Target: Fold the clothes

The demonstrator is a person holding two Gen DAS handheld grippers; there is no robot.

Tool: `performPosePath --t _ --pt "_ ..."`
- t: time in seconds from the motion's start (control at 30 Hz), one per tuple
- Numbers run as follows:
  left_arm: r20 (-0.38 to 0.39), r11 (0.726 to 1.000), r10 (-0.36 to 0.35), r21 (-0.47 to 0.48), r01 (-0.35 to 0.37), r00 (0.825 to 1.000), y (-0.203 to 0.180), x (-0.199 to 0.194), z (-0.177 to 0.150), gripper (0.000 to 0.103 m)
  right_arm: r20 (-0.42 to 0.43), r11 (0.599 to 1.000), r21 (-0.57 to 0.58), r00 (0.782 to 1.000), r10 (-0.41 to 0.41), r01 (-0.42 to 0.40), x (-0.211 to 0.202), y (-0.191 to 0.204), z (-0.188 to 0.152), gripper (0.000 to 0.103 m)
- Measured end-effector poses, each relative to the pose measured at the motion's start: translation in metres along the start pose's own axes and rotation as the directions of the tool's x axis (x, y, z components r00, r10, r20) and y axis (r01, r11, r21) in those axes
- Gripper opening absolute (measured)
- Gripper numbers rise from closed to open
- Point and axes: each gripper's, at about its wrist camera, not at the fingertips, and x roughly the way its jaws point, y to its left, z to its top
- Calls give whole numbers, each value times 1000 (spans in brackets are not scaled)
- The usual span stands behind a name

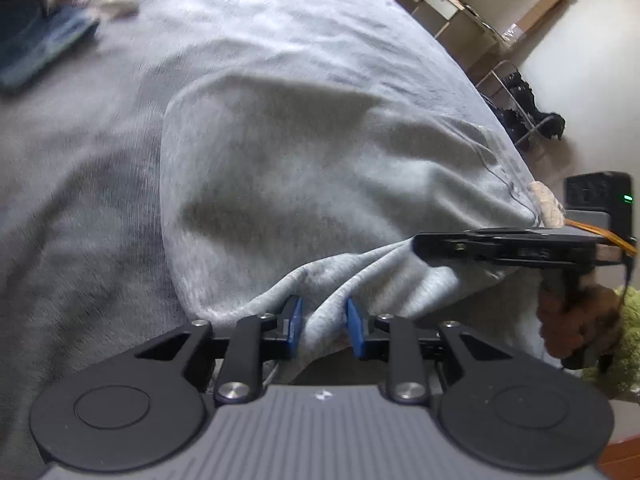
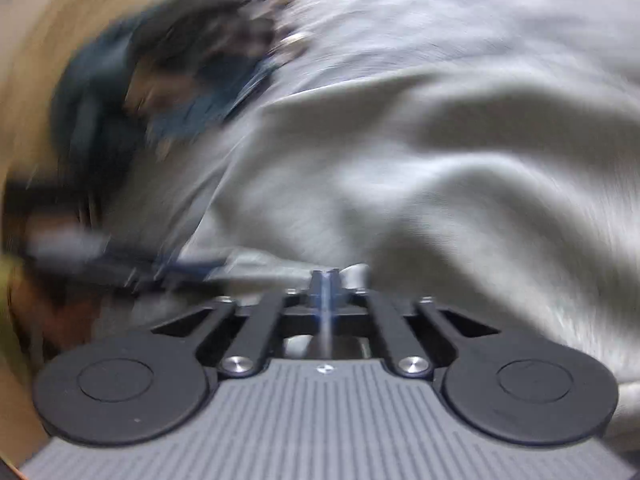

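A light grey sweatshirt (image 1: 304, 168) lies spread on a grey bed cover (image 1: 80, 184), and its near edge is lifted. My left gripper (image 1: 325, 326) has a bunched fold of that edge pinched between its blue pads (image 1: 294, 326). To the right, a hand (image 1: 572, 320) holds my right gripper (image 1: 418, 246), seen side-on, with its tip against the same raised edge. In the blurred right wrist view, the right gripper (image 2: 326, 280) is shut on a thin edge of the sweatshirt (image 2: 440, 184). The left gripper (image 2: 120, 256) shows there as a dark smear at the left.
Folded dark blue clothes (image 1: 40, 52) lie at the far left of the bed, and show blurred as the blue pile (image 2: 160, 80) in the right wrist view. Past the bed's right edge stand shelves (image 1: 452, 4) and a chair with dark clothing (image 1: 524, 108). A green sleeve (image 1: 624, 340) is at the right.
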Motion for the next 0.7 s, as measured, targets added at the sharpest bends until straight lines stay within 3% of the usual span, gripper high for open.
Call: performPosePath --t 0.17,0.27,0.43,0.5,0.6,0.7 --pt "36 995 8 101 -11 999 -28 -1 9 36 32 983 179 998 -45 39 16 -39 -13 0" --pt "-13 981 100 166 -96 995 -36 29 12 33 38 985 143 994 -101 95 19 -24 -15 0" --pt "-3 994 45 102 -45 999 -18 30 12 32 121 971 -114 973 -197 211 -2 33 -5 5" --pt "-11 997 19 73 -18 1000 -9 29 13 31 122 965 -144 972 -203 220 8 41 -1 5" --pt "-27 1000 -15 17 16 1000 1 19 17 31 32 946 -129 955 -295 296 46 25 -13 3" --pt "-16 999 -32 -13 32 999 9 -3 21 37 70 961 -21 960 -273 275 50 7 -14 2"
